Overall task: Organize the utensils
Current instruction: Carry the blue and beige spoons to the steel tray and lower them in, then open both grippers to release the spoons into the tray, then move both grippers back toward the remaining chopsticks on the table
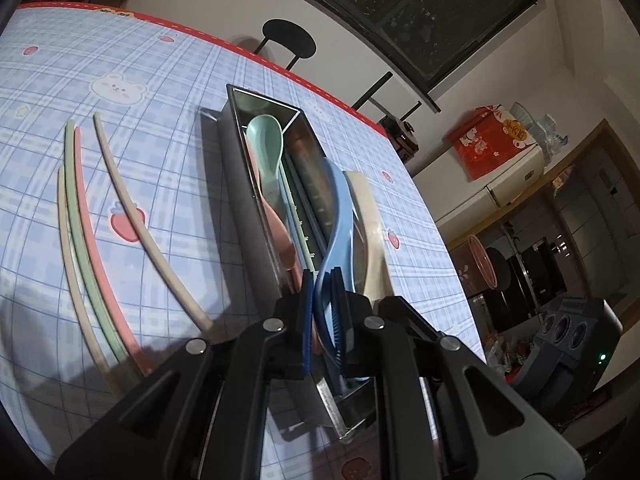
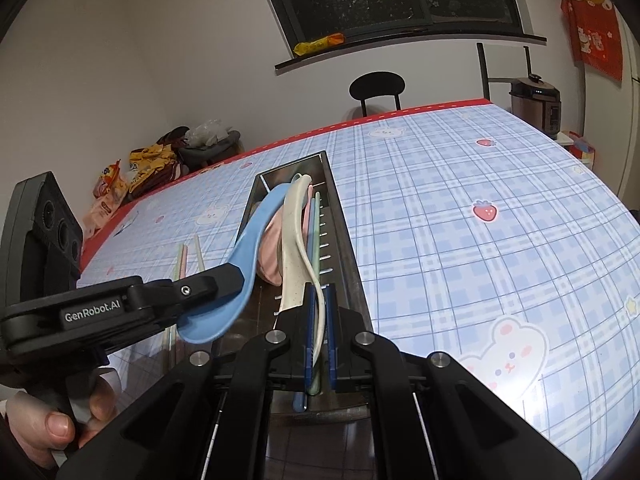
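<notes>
Left wrist: left gripper (image 1: 322, 300) fingers pinched on blue spoon (image 1: 338, 208), over steel tray (image 1: 248, 168) mid worktop (image 1: 180, 72). Green spoon (image 1: 266, 144) in tray; tray's near end hidden by gripper. Four chopsticks (image 1: 100, 200) lie left, open worktop beyond.

Right wrist: right gripper (image 2: 319, 328) fingers clamped on cream spoon (image 2: 292, 232) over tray; worktop right of it bare to red edge. Hand (image 2: 52, 424) cut off.

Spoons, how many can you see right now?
4. Blue spoon held by the left tongs, cream spoon held by the right tongs, green spoon and pink spoon in the metal box. More may be hidden.
</notes>
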`<act>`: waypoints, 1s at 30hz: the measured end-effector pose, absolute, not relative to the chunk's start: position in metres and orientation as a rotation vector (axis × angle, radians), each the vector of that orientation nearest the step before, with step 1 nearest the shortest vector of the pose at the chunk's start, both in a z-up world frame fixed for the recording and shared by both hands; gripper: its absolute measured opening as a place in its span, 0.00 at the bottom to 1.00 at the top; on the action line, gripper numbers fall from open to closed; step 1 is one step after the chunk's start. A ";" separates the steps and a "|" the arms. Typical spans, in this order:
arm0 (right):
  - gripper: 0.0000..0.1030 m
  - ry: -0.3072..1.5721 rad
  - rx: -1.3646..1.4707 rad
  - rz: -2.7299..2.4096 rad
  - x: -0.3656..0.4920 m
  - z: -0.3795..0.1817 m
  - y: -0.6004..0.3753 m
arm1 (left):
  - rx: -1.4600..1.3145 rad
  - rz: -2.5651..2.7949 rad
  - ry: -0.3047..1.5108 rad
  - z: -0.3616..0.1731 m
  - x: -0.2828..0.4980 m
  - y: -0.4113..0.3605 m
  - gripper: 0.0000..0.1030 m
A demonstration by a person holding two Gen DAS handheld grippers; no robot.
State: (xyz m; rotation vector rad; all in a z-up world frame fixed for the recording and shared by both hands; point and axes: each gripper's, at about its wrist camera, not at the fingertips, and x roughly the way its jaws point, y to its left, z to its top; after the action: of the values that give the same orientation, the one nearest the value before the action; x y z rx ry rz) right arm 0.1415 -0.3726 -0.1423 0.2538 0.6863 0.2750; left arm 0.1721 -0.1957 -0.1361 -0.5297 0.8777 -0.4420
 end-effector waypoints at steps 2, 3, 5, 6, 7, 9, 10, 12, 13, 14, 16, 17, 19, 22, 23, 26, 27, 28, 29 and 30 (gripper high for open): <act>0.06 0.690 0.253 0.275 0.143 -0.143 -0.372 | -0.524 -0.442 0.878 -0.137 0.173 -0.197 0.12; 0.06 0.692 0.252 0.274 0.143 -0.143 -0.372 | -0.522 -0.444 0.880 -0.138 0.173 -0.198 0.12; 0.06 0.694 0.250 0.273 0.144 -0.143 -0.370 | -0.518 -0.442 0.883 -0.138 0.173 -0.199 0.12; 0.06 0.694 0.251 0.274 0.144 -0.144 -0.371 | -0.514 -0.442 0.884 -0.138 0.173 -0.199 0.13; 0.07 0.695 0.254 0.276 0.144 -0.144 -0.371 | -0.510 -0.444 0.886 -0.139 0.174 -0.199 0.13; 0.08 0.693 0.260 0.281 0.143 -0.144 -0.371 | -0.504 -0.450 0.888 -0.138 0.176 -0.201 0.13; 0.08 0.686 0.263 0.284 0.143 -0.143 -0.372 | -0.491 -0.455 0.884 -0.136 0.176 -0.203 0.16; 0.08 0.678 0.264 0.285 0.142 -0.142 -0.372 | -0.479 -0.475 0.872 -0.133 0.177 -0.204 0.20; 0.08 0.672 0.267 0.286 0.141 -0.141 -0.373 | -0.475 -0.476 0.866 -0.131 0.177 -0.204 0.22; 0.09 0.658 0.272 0.287 0.139 -0.140 -0.375 | -0.470 -0.473 0.854 -0.128 0.177 -0.202 0.25; 0.23 0.631 0.284 0.274 0.136 -0.137 -0.379 | -0.458 -0.469 0.832 -0.122 0.177 -0.197 0.29; 0.38 0.622 0.288 0.268 0.135 -0.136 -0.381 | -0.451 -0.463 0.819 -0.118 0.177 -0.194 0.32; 0.60 0.583 0.301 0.238 0.130 -0.132 -0.387 | -0.428 -0.445 0.788 -0.109 0.175 -0.187 0.40; 0.83 0.533 0.323 0.213 0.124 -0.127 -0.393 | -0.370 -0.413 0.744 -0.096 0.170 -0.175 0.58; 0.90 0.520 0.330 0.202 0.122 -0.126 -0.395 | -0.351 -0.403 0.729 -0.091 0.168 -0.170 0.61; 0.95 0.515 0.335 0.178 0.121 -0.127 -0.398 | -0.302 -0.378 0.688 -0.079 0.160 -0.157 0.91; 0.95 0.515 0.335 0.172 0.121 -0.127 -0.398 | -0.294 -0.372 0.669 -0.075 0.156 -0.152 0.92; 0.95 0.513 0.331 0.162 0.120 -0.127 -0.397 | -0.274 -0.365 0.649 -0.071 0.151 -0.147 0.92; 0.95 0.512 0.324 0.151 0.119 -0.127 -0.396 | -0.244 -0.359 0.644 -0.068 0.148 -0.143 0.93; 0.95 0.510 0.315 0.142 0.119 -0.127 -0.395 | -0.211 -0.348 0.642 -0.066 0.144 -0.139 0.93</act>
State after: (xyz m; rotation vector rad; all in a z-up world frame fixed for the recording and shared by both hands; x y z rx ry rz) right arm 0.1189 -0.3954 -0.1273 0.3154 0.5103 0.1421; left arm 0.1444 -0.1389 -0.0657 -0.2111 0.6421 -0.3476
